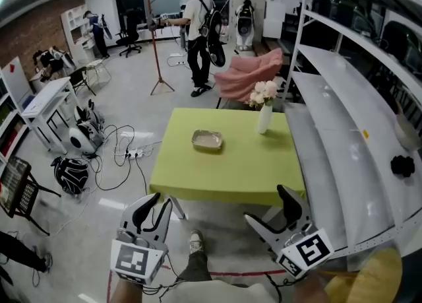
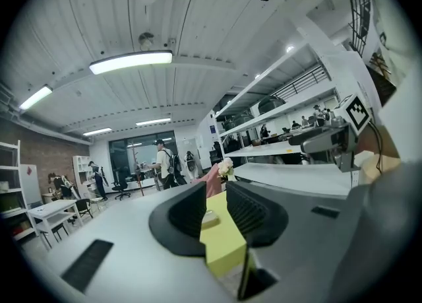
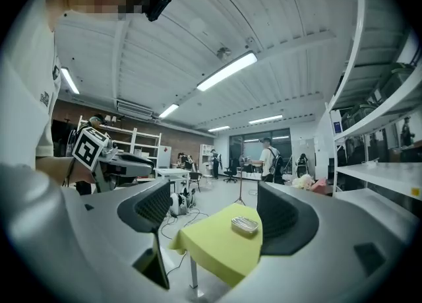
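Head view: left gripper (image 1: 160, 202) and right gripper (image 1: 267, 206) hover off the near edge of the green table (image 1: 224, 176), both empty. The foil tray (image 1: 207, 140) lies mid-table, well apart from them, with the flower vase (image 1: 264, 115) at far right. Left gripper view: jaws narrowly apart, tray sighted in the gap. Right gripper view: jaws wide apart and framing the tray. Any approach is best kept level and centred, clear of the vase.

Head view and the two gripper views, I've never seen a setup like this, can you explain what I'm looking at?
A person holds a two-finger grasping tool in each hand. The head view comes from a camera on the person's head, looking down. It shows the left gripper and right gripper hovering before a table with a yellow-green cloth. On it are a small metal tray and a vase of flowers. Each gripper view looks along that tool's own fingers. Both pairs stand apart, holding nothing.
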